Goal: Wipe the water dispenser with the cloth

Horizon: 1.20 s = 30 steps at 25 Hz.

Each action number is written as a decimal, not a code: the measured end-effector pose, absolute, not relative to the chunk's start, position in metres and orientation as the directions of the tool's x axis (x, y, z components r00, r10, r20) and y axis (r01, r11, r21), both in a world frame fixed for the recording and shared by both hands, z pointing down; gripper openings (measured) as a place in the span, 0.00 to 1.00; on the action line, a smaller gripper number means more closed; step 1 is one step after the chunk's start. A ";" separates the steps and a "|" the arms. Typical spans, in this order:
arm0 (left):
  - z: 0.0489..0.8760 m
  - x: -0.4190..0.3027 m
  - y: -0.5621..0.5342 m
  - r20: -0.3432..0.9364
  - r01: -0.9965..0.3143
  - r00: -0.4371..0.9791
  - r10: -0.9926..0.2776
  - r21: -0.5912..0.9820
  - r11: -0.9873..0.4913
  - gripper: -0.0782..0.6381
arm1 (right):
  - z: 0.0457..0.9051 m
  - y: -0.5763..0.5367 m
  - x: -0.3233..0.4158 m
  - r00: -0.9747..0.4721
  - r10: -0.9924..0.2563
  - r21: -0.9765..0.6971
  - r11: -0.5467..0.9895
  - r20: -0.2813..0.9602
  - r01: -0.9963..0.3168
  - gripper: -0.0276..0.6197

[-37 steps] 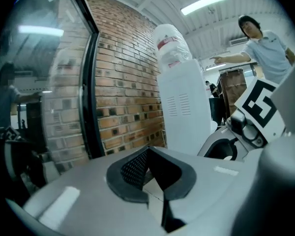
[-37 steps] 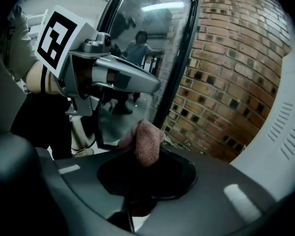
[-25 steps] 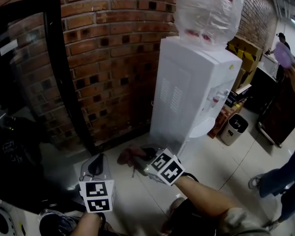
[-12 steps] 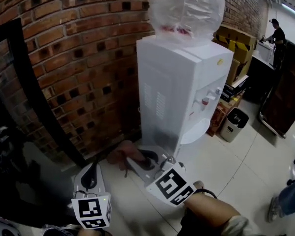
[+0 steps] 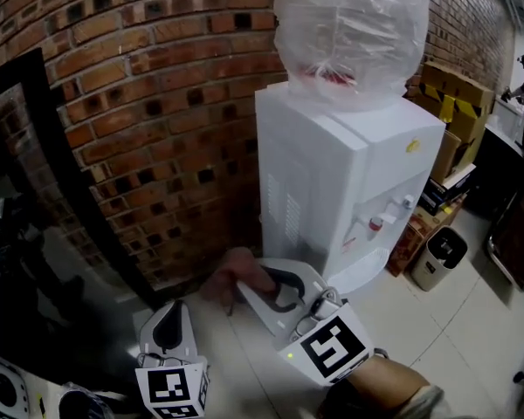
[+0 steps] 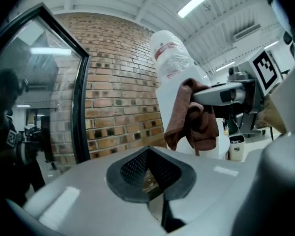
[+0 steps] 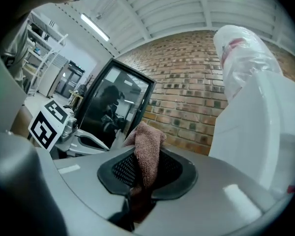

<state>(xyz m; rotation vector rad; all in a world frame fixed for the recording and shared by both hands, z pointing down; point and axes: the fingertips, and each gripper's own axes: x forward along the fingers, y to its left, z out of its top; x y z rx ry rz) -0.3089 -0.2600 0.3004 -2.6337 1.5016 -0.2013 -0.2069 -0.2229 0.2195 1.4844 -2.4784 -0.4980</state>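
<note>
Brown terry cloth (image 7: 146,154) hung pinched in the right tongs (image 7: 142,181), whose jaws were clamped on it, near the lower side of the white water dispenser (image 5: 332,190) ahead. The left tongs (image 6: 150,173), beside them and lower, had their jaws together with nothing between. Beyond both rose a red brick wall (image 5: 157,103), and a black-framed glass door (image 5: 61,190) stood to the left tongs' left. Pale floor tiles (image 5: 419,321) ran past the right tongs toward a small bin (image 5: 441,256) and stacked cardboard boxes (image 5: 450,94).
</note>
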 end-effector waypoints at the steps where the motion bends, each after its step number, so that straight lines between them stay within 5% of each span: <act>1: 0.295 -0.303 -0.259 0.053 -0.853 0.496 -0.867 -0.156 -0.497 0.11 | 0.211 -0.219 -0.204 -0.485 -0.874 0.398 0.442 -0.008 -0.804 0.17; 12: 0.206 -0.238 -0.211 -0.050 -0.920 0.377 -0.925 -0.137 -0.368 0.11 | 0.126 -0.183 -0.149 -0.564 -0.809 0.475 0.436 -0.166 -0.765 0.17; 30: 0.114 -0.150 -0.142 -0.172 -0.959 0.194 -0.966 -0.239 -0.150 0.11 | 0.040 -0.174 -0.073 -0.548 -0.802 0.616 0.313 -0.236 -0.723 0.17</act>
